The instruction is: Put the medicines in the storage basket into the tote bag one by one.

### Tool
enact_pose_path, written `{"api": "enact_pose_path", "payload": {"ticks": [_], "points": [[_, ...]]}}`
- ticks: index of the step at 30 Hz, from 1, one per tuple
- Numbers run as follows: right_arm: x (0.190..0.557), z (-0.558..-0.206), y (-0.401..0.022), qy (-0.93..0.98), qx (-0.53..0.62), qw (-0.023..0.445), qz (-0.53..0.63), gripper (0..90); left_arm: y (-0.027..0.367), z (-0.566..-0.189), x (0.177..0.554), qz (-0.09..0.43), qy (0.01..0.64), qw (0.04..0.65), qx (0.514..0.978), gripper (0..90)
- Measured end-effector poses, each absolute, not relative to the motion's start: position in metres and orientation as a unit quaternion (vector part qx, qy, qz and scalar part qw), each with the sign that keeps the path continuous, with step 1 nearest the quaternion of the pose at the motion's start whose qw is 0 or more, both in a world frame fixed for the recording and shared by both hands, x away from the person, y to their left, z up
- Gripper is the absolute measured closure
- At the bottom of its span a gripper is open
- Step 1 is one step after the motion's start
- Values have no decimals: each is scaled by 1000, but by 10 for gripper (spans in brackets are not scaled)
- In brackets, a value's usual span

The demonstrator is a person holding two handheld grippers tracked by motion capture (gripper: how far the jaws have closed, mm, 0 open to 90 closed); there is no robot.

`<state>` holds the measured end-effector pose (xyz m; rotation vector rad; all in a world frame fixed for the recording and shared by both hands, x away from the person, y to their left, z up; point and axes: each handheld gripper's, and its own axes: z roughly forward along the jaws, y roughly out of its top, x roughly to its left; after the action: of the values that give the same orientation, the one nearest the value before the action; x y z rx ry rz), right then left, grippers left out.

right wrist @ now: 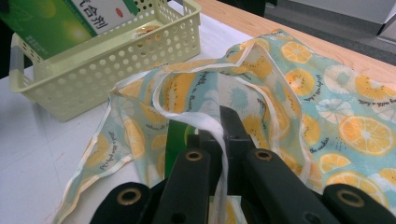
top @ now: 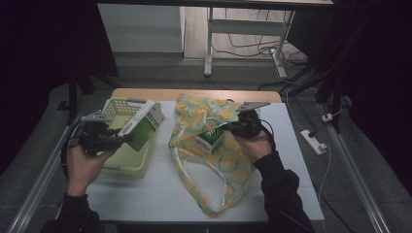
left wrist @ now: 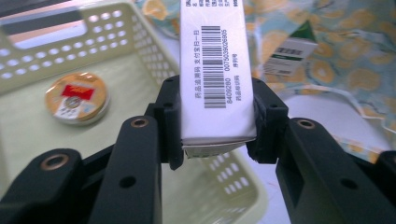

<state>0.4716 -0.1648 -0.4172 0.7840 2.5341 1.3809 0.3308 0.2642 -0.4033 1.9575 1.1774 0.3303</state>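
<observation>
On the white bench (top: 160, 194) a pale yellow perforated basket (top: 127, 167) sits near the left edge, and an orange-print cloth bag (top: 228, 162) lies spread across the middle, reaching towards the far edge.

The left gripper (top: 127, 137) is clenched on a tall green-and-white box (top: 142, 127). In the left gripper view its two black pads press on the box's (left wrist: 213, 70) narrow white sides, just above its lower end, with the barcode face turned to the camera. The box is held tilted, clear of the bench, above the basket's (left wrist: 154, 56) near right part. Inside the basket a round gold-rimmed tin (left wrist: 77, 97) with a red label lies flat on the bottom.

The right gripper (top: 232, 128) rests at the bag's right side, near the bench's right edge. In the right gripper view its jaws are closed tight on the bag's white-trimmed rim (right wrist: 211, 130), which runs down between them and holds the mouth of the bag (right wrist: 327, 107) lifted.

A smaller green-and-white box (top: 210, 138) lies at the bag's open mouth, just beside the right gripper's tips; whether it touches them cannot be told.
</observation>
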Motion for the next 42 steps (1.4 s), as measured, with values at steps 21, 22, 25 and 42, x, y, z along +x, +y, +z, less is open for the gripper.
{"api": "enact_pose_path", "payload": {"ticks": [21,22,25,42], "points": [[472,-417,-166,842,266,80,462,893,186,-410,326,49,368,393,841,615],[473,-417,-166,842,266,80,462,893,182,-411,326,47,364,389,845,615],[472,-417,-166,842,266,80,463,893,173,-418,329,36,360,378,852,615],[468,-414,-161,843,258,80,464,893,148,-452,350,3,378,335,863,614]]}}
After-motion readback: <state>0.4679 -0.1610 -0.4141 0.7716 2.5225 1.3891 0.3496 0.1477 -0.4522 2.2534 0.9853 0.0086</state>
